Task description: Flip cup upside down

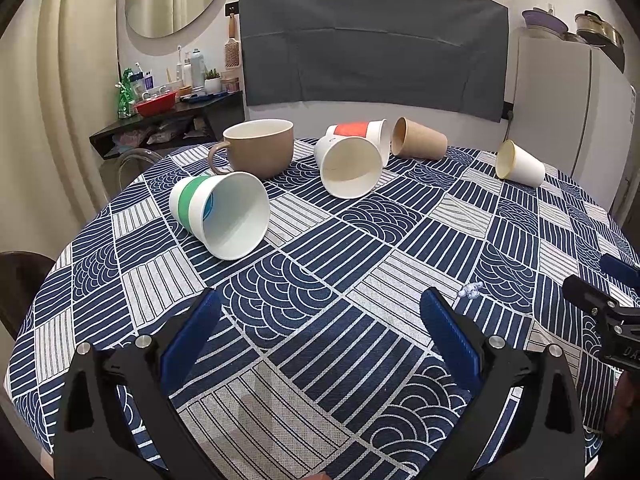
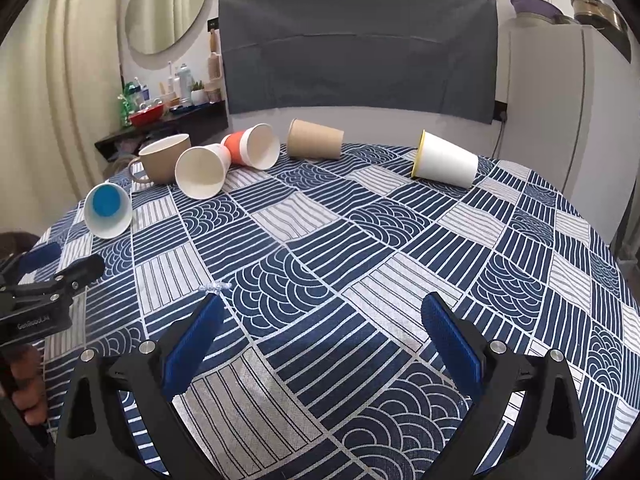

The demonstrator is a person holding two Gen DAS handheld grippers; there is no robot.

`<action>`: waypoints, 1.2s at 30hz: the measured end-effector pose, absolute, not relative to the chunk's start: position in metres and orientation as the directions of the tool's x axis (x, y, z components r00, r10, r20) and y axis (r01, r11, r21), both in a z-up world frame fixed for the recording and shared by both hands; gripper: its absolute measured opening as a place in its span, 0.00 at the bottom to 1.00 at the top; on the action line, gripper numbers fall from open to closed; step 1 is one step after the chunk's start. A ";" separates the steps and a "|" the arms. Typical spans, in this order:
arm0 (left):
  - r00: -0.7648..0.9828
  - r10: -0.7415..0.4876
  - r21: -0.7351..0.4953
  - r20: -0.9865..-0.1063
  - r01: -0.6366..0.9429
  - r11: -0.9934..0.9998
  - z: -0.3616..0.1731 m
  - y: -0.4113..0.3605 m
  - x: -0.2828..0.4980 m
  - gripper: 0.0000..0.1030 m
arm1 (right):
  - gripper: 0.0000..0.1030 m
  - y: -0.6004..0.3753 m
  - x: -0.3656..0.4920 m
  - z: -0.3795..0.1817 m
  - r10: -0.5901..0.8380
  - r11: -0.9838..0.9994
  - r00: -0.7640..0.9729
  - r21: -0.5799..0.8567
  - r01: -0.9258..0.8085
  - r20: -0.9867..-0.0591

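Several paper cups lie on their sides on the patterned tablecloth. A green-banded white cup (image 1: 222, 214) with a blue bottom (image 2: 107, 205) lies at the left. A plain white cup (image 1: 349, 166) (image 2: 202, 172), an orange-banded cup (image 1: 360, 132) (image 2: 254, 148), a brown paper cup (image 1: 418, 139) (image 2: 315, 139) and a yellow-rimmed white cup (image 1: 520, 165) (image 2: 446, 160) lie further back. A brown mug (image 1: 260, 148) (image 2: 164, 157) stands upright. My left gripper (image 1: 320, 312) is open and empty above the cloth. My right gripper (image 2: 320, 314) is open and empty too.
The round table (image 1: 304, 280) has edges close at left and right. A small clear bit (image 1: 470, 290) (image 2: 216, 287) lies on the cloth. A dark shelf (image 1: 168, 116) with bottles stands behind left, a white fridge (image 1: 568, 112) behind right.
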State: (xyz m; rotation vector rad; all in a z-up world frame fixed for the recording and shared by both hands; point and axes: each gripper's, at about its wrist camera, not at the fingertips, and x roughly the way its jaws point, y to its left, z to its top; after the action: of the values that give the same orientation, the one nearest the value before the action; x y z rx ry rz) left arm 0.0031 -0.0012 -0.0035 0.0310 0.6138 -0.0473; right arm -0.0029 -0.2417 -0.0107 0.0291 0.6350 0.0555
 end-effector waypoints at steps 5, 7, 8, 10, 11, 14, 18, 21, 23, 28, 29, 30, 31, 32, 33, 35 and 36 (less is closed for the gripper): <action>0.814 -0.048 0.001 -0.578 0.059 0.998 -0.003 0.000 0.004 0.94 | 0.92 -0.241 0.005 -0.015 0.079 0.997 0.777 0.062 -0.051 -0.625; 0.815 -0.051 -0.003 -0.578 0.060 0.998 -0.003 0.001 0.004 0.94 | 0.92 -0.238 0.008 -0.015 0.086 0.996 0.771 0.061 -0.062 -0.631; 0.816 -0.050 -0.003 -0.576 0.058 0.998 -0.003 0.001 0.004 0.94 | 0.92 -0.236 0.008 -0.014 0.091 0.996 0.769 0.059 -0.070 -0.633; 0.818 -0.050 -0.002 -0.573 0.059 0.998 -0.003 0.001 0.003 0.94 | 0.92 -0.234 0.010 -0.008 0.096 0.995 0.772 0.059 -0.076 -0.628; 0.819 -0.051 -0.002 -0.572 0.061 0.998 -0.003 0.001 0.003 0.94 | 0.92 -0.233 0.013 -0.004 0.097 0.995 0.775 0.059 -0.077 -0.625; 0.821 -0.054 -0.006 -0.568 0.061 0.998 -0.003 0.002 0.002 0.94 | 0.92 -0.229 0.019 0.008 0.101 0.995 0.779 0.045 -0.094 -0.619; 0.822 -0.064 -0.020 -0.565 0.064 0.998 -0.002 0.005 0.002 0.94 | 0.92 -0.216 0.031 0.027 0.077 0.991 0.801 -0.040 -0.125 -0.594; 0.823 -0.072 -0.031 -0.564 0.066 0.997 -0.002 0.007 0.002 0.94 | 0.92 -0.206 0.045 0.039 0.061 0.984 0.810 -0.099 -0.146 -0.584; 0.824 -0.080 -0.037 -0.561 0.071 0.997 -0.002 0.007 0.001 0.94 | 0.92 -0.199 0.057 0.044 0.084 0.977 0.802 -0.108 -0.182 -0.591; 0.825 -0.089 -0.044 -0.558 0.078 0.996 -0.002 0.008 0.000 0.94 | 0.92 -0.173 0.089 0.045 0.120 0.952 0.764 -0.145 -0.269 -0.634; 0.825 -0.091 -0.046 -0.558 0.078 0.996 -0.002 0.008 0.000 0.94 | 0.92 -0.168 0.095 0.045 0.120 0.947 0.758 -0.155 -0.281 -0.641; 0.825 -0.094 -0.050 -0.558 0.080 0.996 -0.002 0.008 0.000 0.94 | 0.92 -0.162 0.103 0.044 0.123 0.940 0.749 -0.165 -0.298 -0.651; 0.824 -0.097 -0.054 -0.558 0.081 0.995 -0.002 0.009 0.000 0.94 | 0.92 -0.159 0.107 0.043 0.129 0.937 0.744 -0.166 -0.309 -0.655; 0.824 -0.100 -0.057 -0.558 0.082 0.995 -0.002 0.009 0.000 0.94 | 0.92 -0.154 0.113 0.043 0.134 0.932 0.740 -0.170 -0.320 -0.660; 0.824 -0.103 -0.061 -0.557 0.083 0.995 -0.002 0.010 0.000 0.94 | 0.92 -0.150 0.118 0.042 0.132 0.928 0.738 -0.179 -0.326 -0.662; 0.822 -0.110 -0.067 -0.558 0.088 0.994 -0.002 0.010 0.000 0.94 | 0.92 -0.142 0.130 0.038 0.120 0.921 0.736 -0.203 -0.333 -0.666; 0.821 -0.114 -0.069 -0.559 0.091 0.993 -0.002 0.010 0.001 0.94 | 0.92 -0.139 0.136 0.036 0.113 0.917 0.733 -0.214 -0.338 -0.670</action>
State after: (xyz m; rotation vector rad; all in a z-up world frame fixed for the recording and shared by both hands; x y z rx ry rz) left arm 0.0006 0.0101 -0.0018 -0.0400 0.5974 -0.1088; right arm 0.1364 -0.1389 0.0361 -0.3356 0.7074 0.2532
